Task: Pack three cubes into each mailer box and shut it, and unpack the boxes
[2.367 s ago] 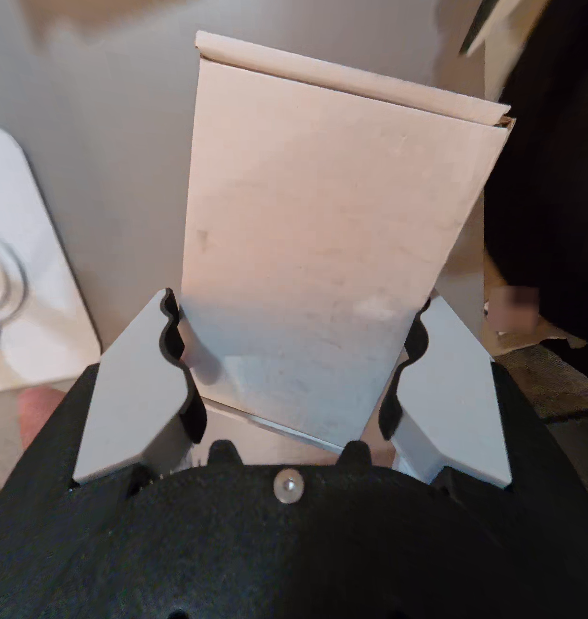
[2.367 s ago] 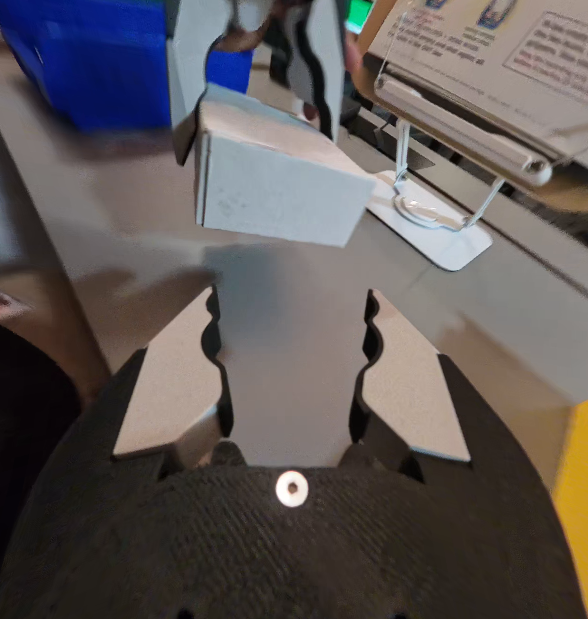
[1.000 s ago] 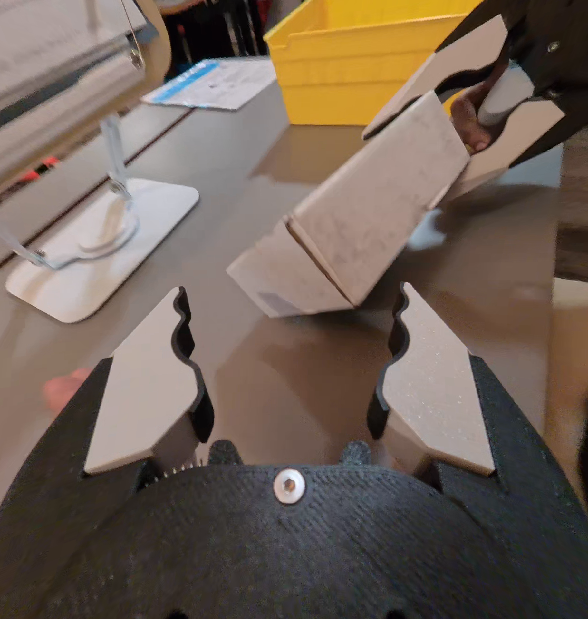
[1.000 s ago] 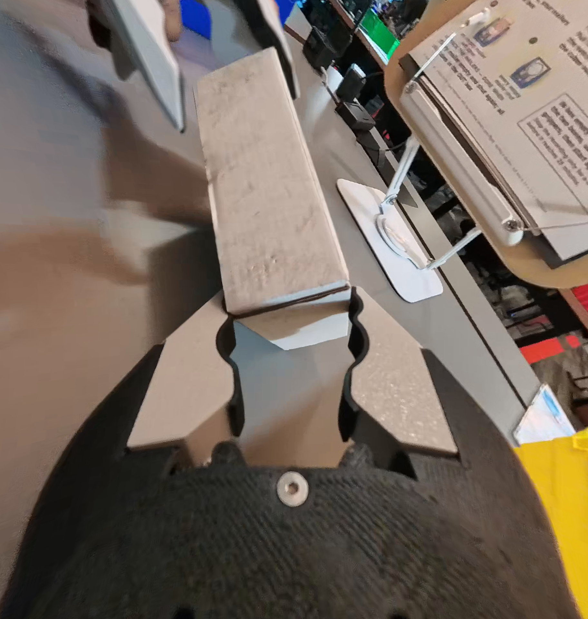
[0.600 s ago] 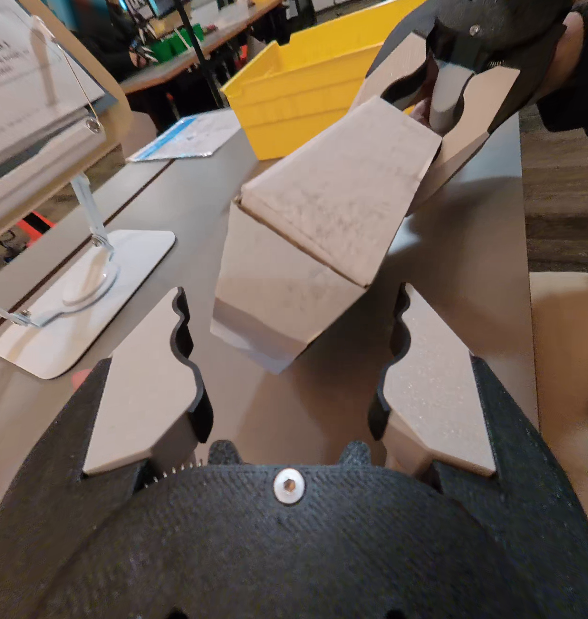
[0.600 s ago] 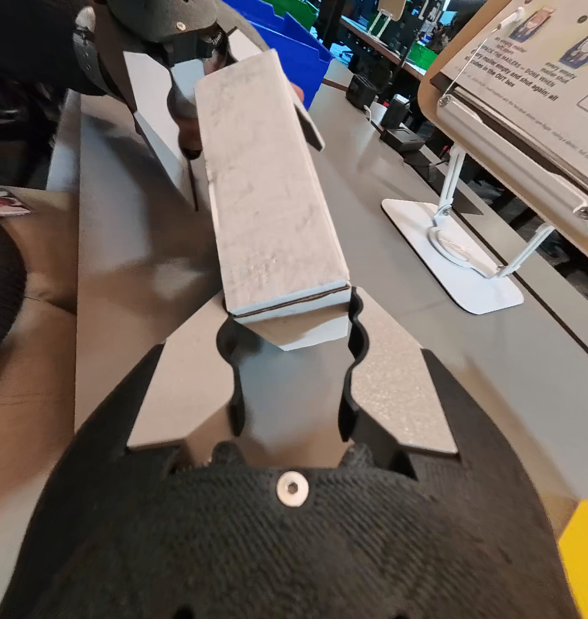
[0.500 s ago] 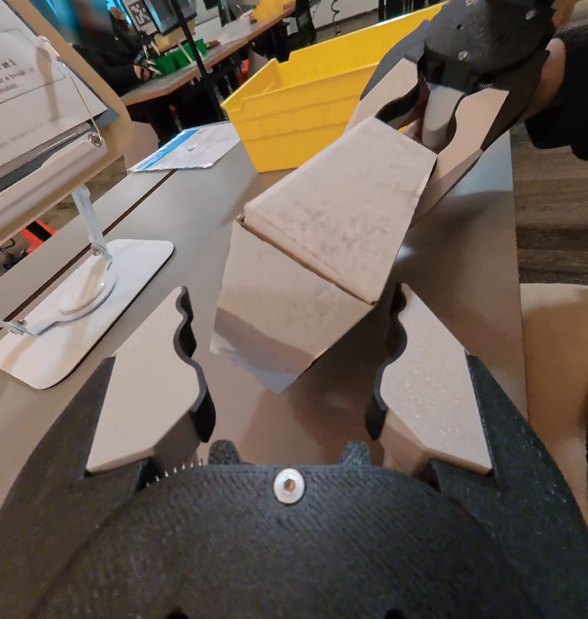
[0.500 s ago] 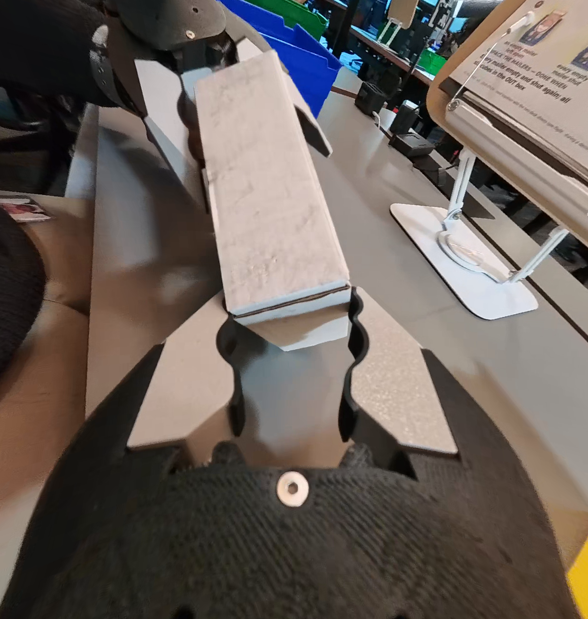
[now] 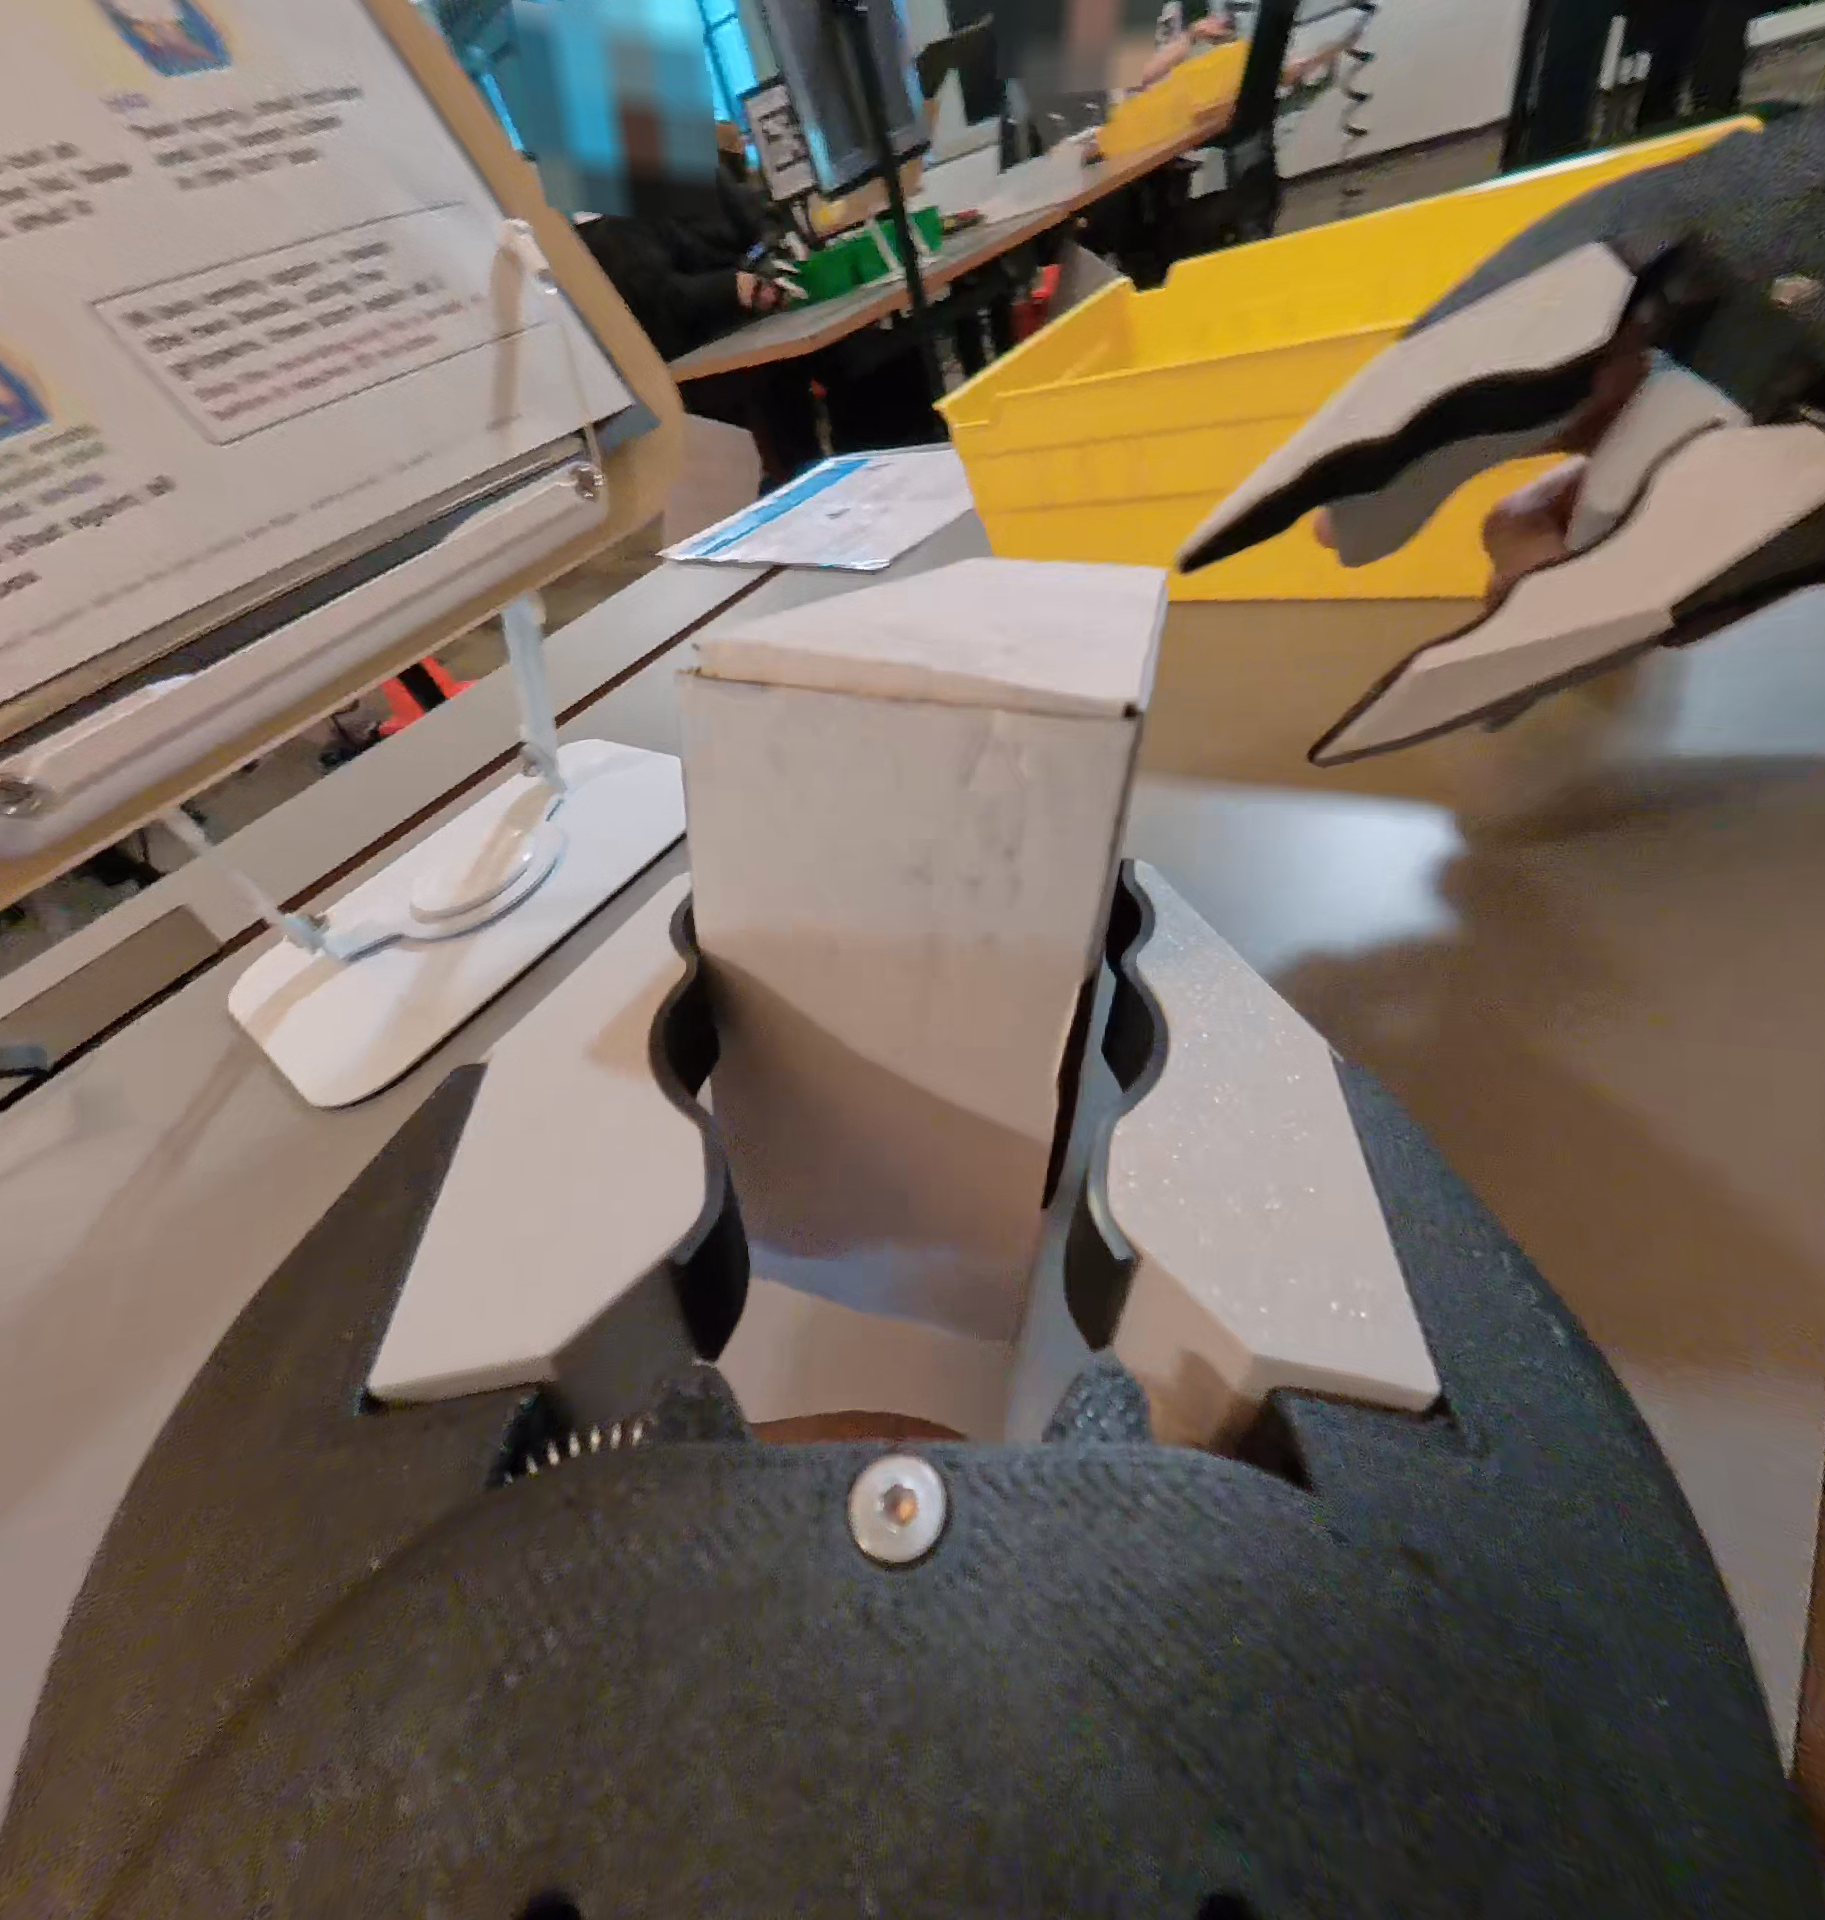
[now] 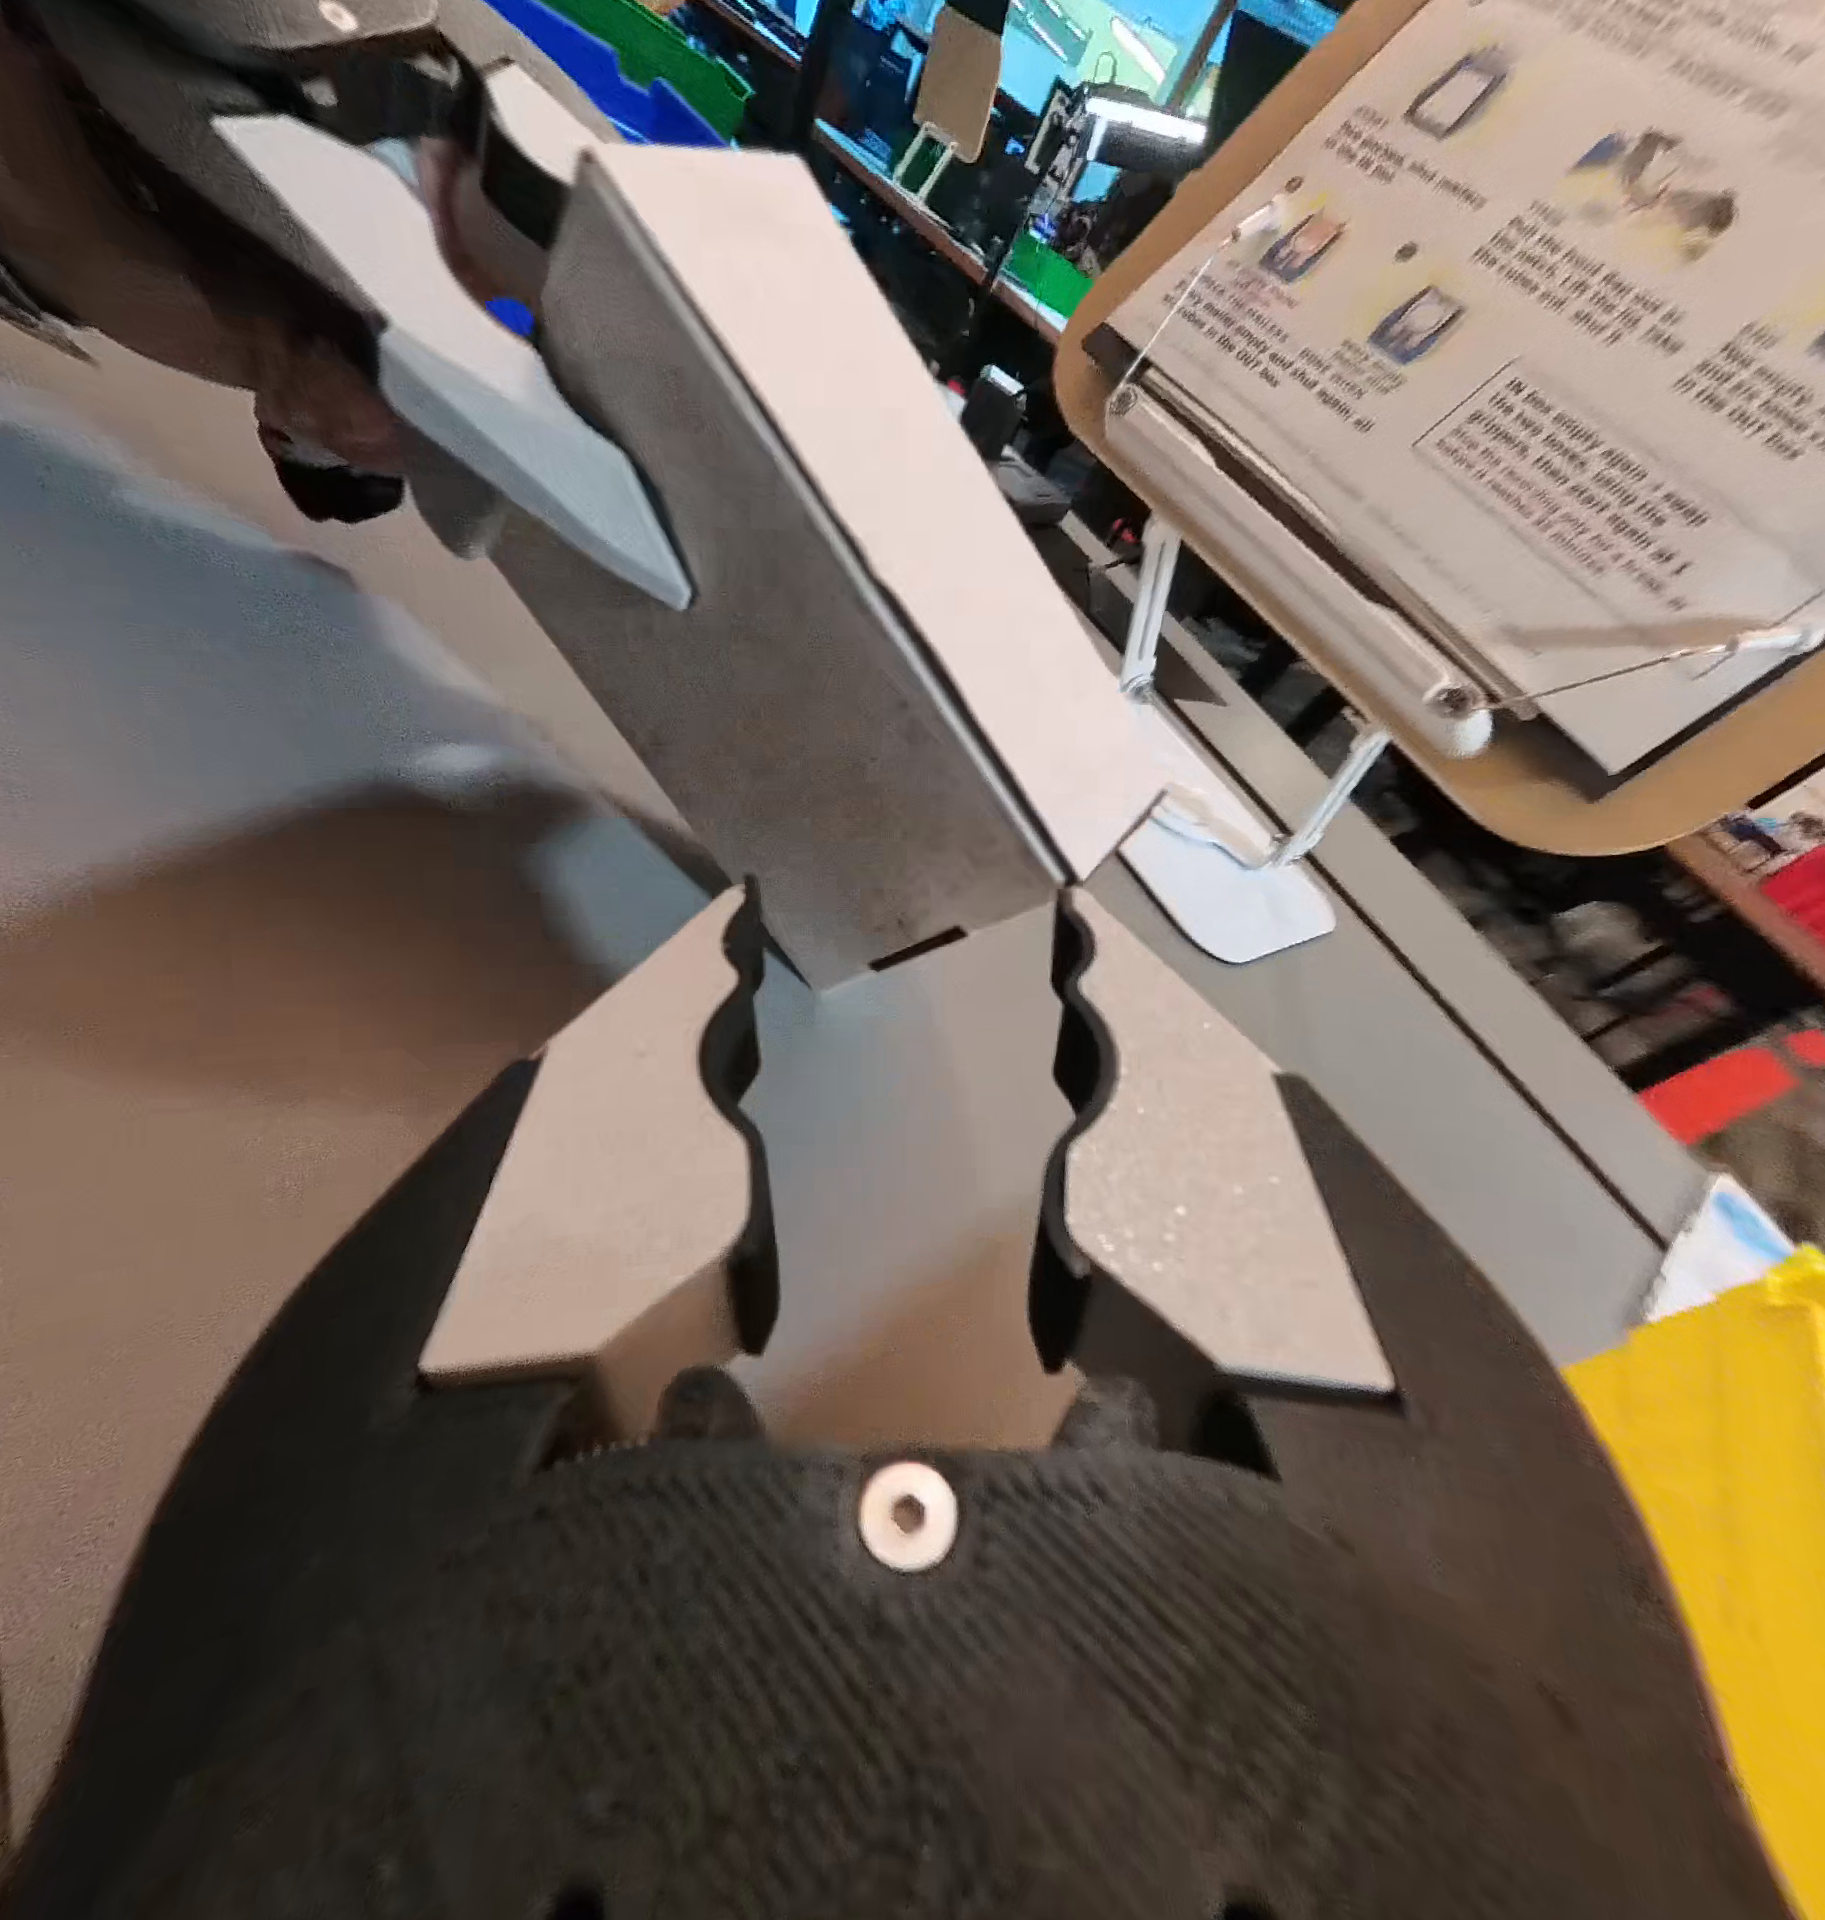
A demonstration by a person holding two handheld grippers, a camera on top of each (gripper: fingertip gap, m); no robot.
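Your left gripper [image 9: 903, 1029] has its jaws clamped on the closed white mailer box [image 9: 913, 831], held clear above the grey bench [image 9: 1510, 1018]. Your right gripper [image 10: 903, 997] sits just off the box's far end, jaws apart and empty. Beyond stand a document stand [image 9: 440, 894] and a yellow bin [image 9: 1199, 416].

My mailer box [image 9: 918, 831] is a long white cardboard box, and it is shut. It is a bit scuffed and dirty. One end sits between the fingers of my left tool [image 9: 903, 1049], which squeeze its two sides. It is off the table. The far end points away from that tool, toward my right tool [image 10: 903, 997]. That end is just in front of the right tool's tips, which stand apart.
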